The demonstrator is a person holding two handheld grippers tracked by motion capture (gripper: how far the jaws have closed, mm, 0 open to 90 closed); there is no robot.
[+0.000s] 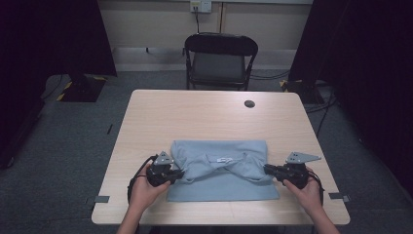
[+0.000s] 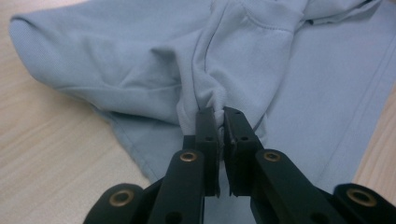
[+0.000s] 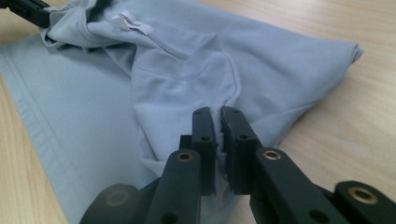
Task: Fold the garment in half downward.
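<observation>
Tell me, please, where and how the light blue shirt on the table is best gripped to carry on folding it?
Probably just where it is pinched now: the left gripper and right gripper each clamp a bunched shoulder edge of the light blue shirt, coming in level from opposite sides. The cloth lies flat on the table, so the raised folds at the sides give the jaws something to bite.

Shirt (image 1: 221,170) on table (image 1: 195,112), before chair (image 1: 220,56)
</observation>
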